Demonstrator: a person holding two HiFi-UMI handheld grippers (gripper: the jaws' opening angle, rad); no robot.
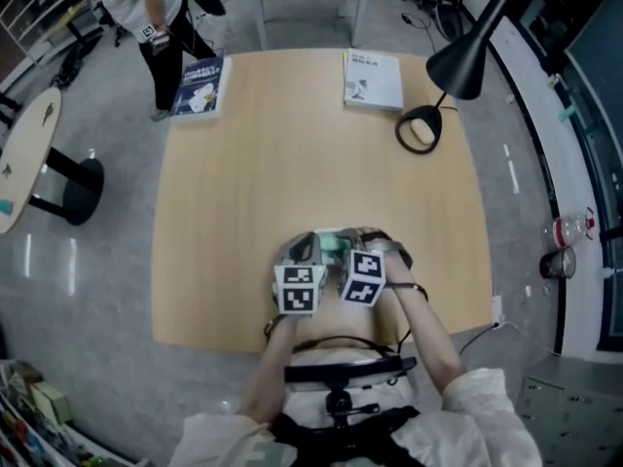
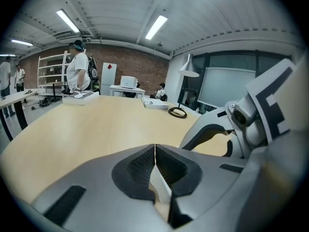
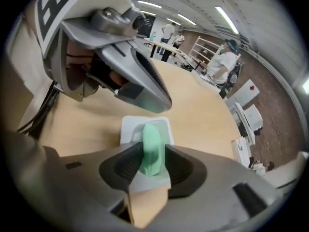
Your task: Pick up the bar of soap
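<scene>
The pale green bar of soap (image 3: 153, 149) lies in a white dish (image 3: 128, 129) on the wooden table (image 1: 292, 163), near its front edge; in the head view only a bit of green soap (image 1: 336, 244) shows. My right gripper (image 3: 149, 167) stands open over the dish, with its dark pads close on either side of the soap. My left gripper (image 2: 155, 164) is shut with nothing in it, its pads meeting in a thin line. It hovers just left of the right gripper (image 1: 343, 249), and its grey body (image 3: 140, 88) fills the upper left of the right gripper view.
A black desk lamp (image 1: 465, 61) with a ring base (image 1: 419, 130) stands at the far right corner. A white booklet (image 1: 373, 79) and a blue book (image 1: 200, 86) lie along the far edge. A person (image 1: 146, 13) stands beyond the far left corner.
</scene>
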